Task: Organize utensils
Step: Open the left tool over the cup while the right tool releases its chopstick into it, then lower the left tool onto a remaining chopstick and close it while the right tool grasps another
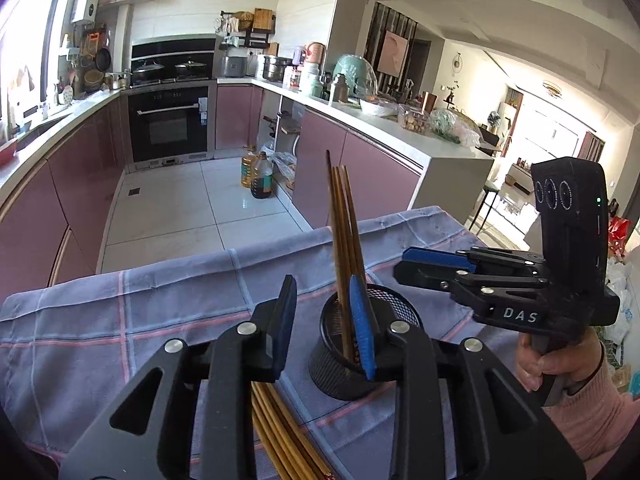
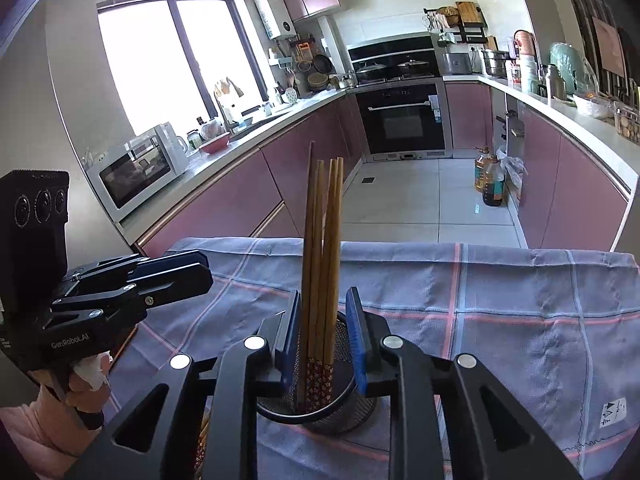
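Four chopsticks [image 2: 322, 264] stand upright in the black mesh cup [image 2: 320, 408] on my cloth-covered bench [image 2: 500, 320], between the parted pads of my right tongs [image 2: 323, 340], which press on nothing. Only my left camera shows the loose bundle of chopsticks [image 1: 280, 432] lying on the cloth under my left tongs [image 1: 326, 328], whose jaws are released with nothing between them. Only my right camera shows the flowered pattern on the standing chopsticks' lower ends.
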The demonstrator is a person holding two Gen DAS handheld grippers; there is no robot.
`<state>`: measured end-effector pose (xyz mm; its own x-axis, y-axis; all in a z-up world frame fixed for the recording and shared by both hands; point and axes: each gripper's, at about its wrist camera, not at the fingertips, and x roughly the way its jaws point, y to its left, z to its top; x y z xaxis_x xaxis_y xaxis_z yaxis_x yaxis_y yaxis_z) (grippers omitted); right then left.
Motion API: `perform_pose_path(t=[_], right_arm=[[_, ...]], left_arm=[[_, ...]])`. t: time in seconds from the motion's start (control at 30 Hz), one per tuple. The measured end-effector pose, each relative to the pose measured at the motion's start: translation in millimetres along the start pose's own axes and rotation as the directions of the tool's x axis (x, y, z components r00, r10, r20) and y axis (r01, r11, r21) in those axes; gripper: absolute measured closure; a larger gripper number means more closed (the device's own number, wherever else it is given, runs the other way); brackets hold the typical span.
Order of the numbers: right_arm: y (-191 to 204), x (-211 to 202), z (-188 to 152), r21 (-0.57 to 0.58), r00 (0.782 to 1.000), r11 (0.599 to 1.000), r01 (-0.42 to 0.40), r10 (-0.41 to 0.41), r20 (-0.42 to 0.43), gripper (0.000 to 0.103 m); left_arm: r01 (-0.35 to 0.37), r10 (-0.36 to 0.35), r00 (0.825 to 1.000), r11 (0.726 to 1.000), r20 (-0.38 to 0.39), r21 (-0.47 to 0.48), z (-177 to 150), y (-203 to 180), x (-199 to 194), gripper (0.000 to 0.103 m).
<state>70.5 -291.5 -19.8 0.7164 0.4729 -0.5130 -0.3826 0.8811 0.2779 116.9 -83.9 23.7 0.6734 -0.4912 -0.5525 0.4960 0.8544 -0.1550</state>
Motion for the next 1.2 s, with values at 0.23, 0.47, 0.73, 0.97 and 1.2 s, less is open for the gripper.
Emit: perform_pose_path(t=[0.23, 0.47, 0.73, 0.97, 1.2], right_arm=[[46, -31, -28, -0.127, 0.991, 0.984, -0.128, 0.132, 0.022, 0.062], [70, 30, -82, -0.099, 0.971, 0.983, -0.157, 0.135, -0.197, 0.062], [80, 68, -111, -0.091, 0.955, 0.991, -0.097, 0.067, -0.289, 0.062], [89, 75, -114, -0.153, 0.953, 0.988, -0.03, -0.018, -0.303, 0.063], [85, 73, -114, -0.121, 0.952, 0.992, -0.023, -0.016, -0.307, 0.064]], left_arm=[[-0.08, 0.08, 0.997, 0.997, 0.002, 0.004, -46, 21, -29, 0.061], [-0.117, 0.113, 0.98, 0.993, -0.161, -0.017, -112, 39, -4, 0.061], [-0.134, 0.124, 0.962, 0.991, -0.242, -0.028, -150, 46, 16, 0.061], [-0.136, 0.125, 0.959, 0.99, -0.255, -0.026, -157, 50, 21, 0.061], [-0.125, 0.113, 0.958, 0.992, -0.265, -0.028, -161, 51, 22, 0.064]])
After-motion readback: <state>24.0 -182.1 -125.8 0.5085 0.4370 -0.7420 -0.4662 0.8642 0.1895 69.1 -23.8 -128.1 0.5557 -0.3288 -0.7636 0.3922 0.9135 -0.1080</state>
